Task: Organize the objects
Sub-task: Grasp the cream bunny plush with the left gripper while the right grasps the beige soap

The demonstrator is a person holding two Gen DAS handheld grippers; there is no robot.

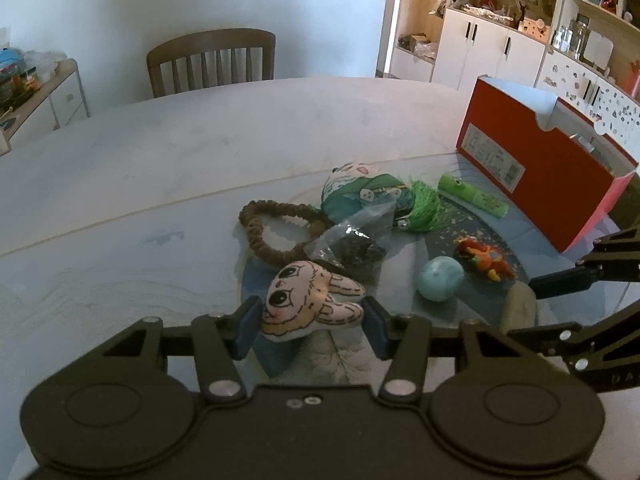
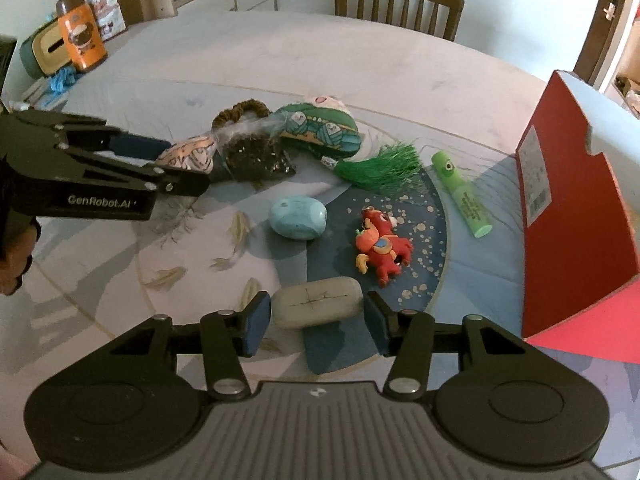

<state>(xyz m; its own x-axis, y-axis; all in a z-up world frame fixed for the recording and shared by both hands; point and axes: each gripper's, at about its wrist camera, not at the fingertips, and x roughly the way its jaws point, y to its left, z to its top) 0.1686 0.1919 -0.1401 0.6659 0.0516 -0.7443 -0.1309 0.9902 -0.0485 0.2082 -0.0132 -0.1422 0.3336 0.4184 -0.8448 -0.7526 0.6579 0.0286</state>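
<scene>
My left gripper [image 1: 312,328] is open, its blue pads flanking a pink bunny plush [image 1: 312,304] on the patterned table [image 1: 160,160]. In the right wrist view, my right gripper [image 2: 316,324] is open around a grey stone [image 2: 316,308], with small gaps on both sides. Ahead of it lie a turquoise stone [image 2: 296,218], a red toy figure [image 2: 380,248], a green tube [image 2: 464,196], a green tassel [image 2: 384,168], a teal pouch [image 2: 320,128], a clear bag of dark bits [image 2: 256,152] and a brown scrunchie [image 2: 240,110]. An open red box [image 2: 568,220] stands at the right.
A wooden chair [image 2: 400,0] stands at the table's far side. An orange bottle [image 2: 82,36], a tissue box [image 2: 44,52] and blue yarn [image 2: 62,80] sit at the far left. White cabinets [image 1: 500,40] line the back wall. A hand [image 2: 16,256] holds the left gripper.
</scene>
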